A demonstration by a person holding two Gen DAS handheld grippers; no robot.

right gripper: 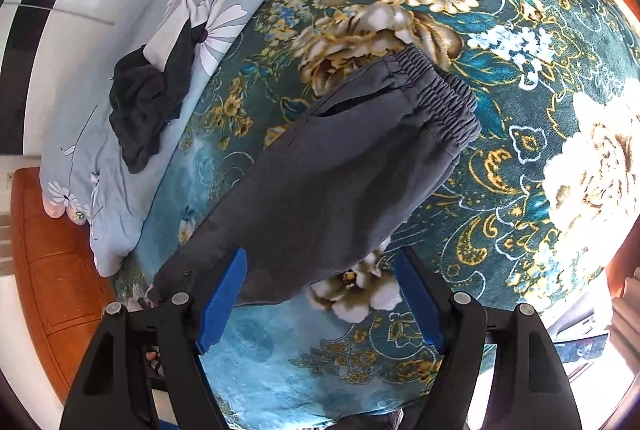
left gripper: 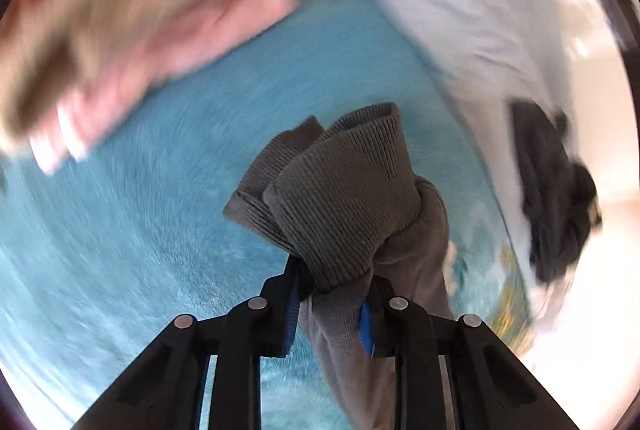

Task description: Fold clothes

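Scene: a pair of grey cotton jogging trousers (right gripper: pixel 340 166) lies across a teal plush bedspread patterned with gold and white flowers (right gripper: pixel 520 134).
Left gripper (left gripper: pixel 332 300): clamped on the trousers' ribbed grey ankle cuffs (left gripper: pixel 340 190), which bunch up beyond the blue pads; the background is smeared by motion blur.
Right gripper (right gripper: pixel 320 304): jaws spread wide and holding nothing, poised above the trouser legs.
Key relation: the trousers' long axis runs diagonally away from the right gripper, the elasticated waistband (right gripper: pixel 444 94) at the far upper right and the legs trailing to the lower left.
Nearer hand: the free right gripper is closest to the mid-leg fabric; the waistband sits well beyond it.
Likely next step: bringing the held cuffs toward the waistband, judging by the layout.
Also visible: a crumpled black garment (right gripper: pixel 148 102) resting on a pale blue daisy-print quilt (right gripper: pixel 120 198), well apart from the trousers.
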